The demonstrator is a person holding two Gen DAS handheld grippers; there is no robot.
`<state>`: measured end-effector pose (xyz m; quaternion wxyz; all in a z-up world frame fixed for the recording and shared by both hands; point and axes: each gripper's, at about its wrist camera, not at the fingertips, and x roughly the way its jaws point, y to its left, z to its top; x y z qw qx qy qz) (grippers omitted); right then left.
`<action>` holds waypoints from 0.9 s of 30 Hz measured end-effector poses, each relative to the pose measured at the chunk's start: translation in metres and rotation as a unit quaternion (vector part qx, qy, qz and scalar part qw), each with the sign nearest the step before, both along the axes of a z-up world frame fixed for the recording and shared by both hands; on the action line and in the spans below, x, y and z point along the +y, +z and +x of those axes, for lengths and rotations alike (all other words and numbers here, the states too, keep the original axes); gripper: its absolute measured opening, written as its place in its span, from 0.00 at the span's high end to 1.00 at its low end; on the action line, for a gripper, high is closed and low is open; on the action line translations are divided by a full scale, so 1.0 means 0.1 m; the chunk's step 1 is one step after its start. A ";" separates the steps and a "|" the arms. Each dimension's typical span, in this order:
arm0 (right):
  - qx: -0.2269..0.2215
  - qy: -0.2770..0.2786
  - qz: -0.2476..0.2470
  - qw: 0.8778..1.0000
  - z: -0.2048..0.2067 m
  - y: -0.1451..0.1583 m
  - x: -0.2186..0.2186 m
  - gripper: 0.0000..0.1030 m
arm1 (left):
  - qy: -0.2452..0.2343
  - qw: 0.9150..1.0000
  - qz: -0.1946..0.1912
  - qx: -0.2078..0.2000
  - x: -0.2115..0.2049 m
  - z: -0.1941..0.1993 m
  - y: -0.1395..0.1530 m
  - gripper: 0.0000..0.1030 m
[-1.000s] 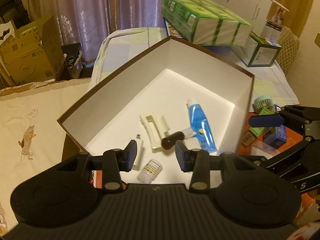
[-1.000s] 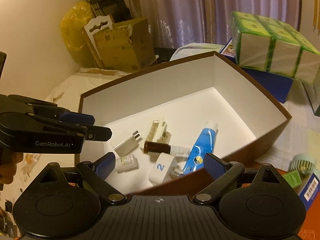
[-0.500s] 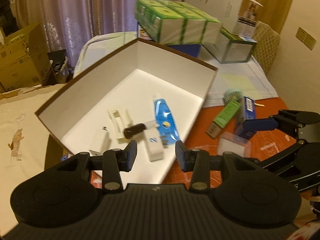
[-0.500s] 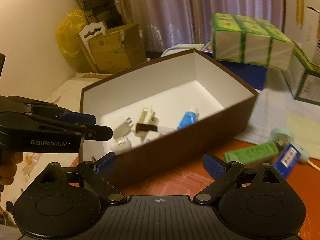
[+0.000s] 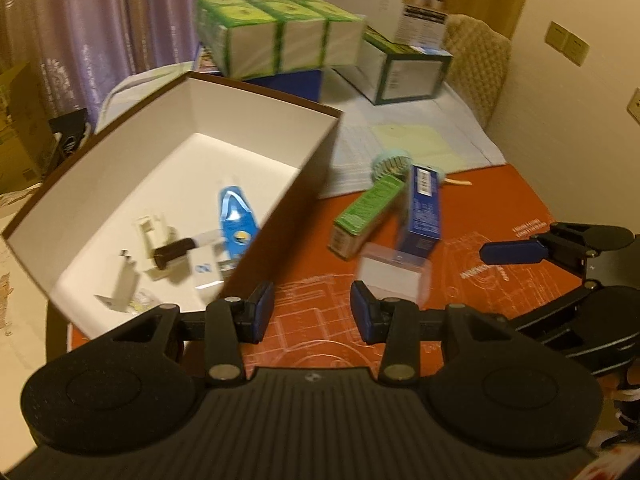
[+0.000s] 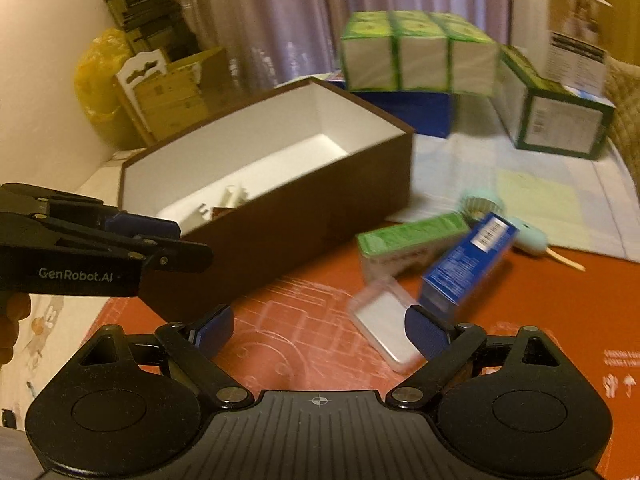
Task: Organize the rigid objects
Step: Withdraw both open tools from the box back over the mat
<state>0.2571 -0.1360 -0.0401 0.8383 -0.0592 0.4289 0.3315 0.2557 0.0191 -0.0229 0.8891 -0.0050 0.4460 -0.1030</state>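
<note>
the brown box (image 5: 316,148) sits on the orange mat (image 5: 500,216) (a blue tube (image 5: 237,222) inside); just right of it lie a green carton (image 5: 366,212), blue carton (image 5: 420,212) and clear case (image 5: 394,276). left gripper (image 5: 312,312) empty, part-spread; right gripper (image 6: 318,328) wide, closing on nothing.

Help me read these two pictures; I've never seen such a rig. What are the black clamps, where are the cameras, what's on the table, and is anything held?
No robot: a person holds a two-finger clamp in each hand, each carrying a forward-looking camera. One picture looks past the left gripper, the other past the right gripper. Both are empty; the right's jaws are closing slightly. On the orange mat lie a green carton, a blue carton, a clear case and a mint handheld fan. The brown box holds a blue tube and small items.
</note>
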 end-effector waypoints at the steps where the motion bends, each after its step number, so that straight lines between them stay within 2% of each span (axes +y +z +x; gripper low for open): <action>1: 0.001 -0.005 -0.001 1.000 0.00 0.00 -0.05 0.15 | -0.004 1.000 0.000 0.002 -0.05 0.00 -0.02 0.63; 14: 0.021 -0.068 -0.015 0.997 0.08 -0.14 -0.53 0.25 | -0.039 0.999 0.008 0.026 -0.48 0.20 -0.28 0.63; 27: 0.026 -0.109 -0.023 0.993 0.37 -0.28 -0.56 0.40 | -0.070 0.997 0.034 0.019 -0.68 0.61 -0.48 0.65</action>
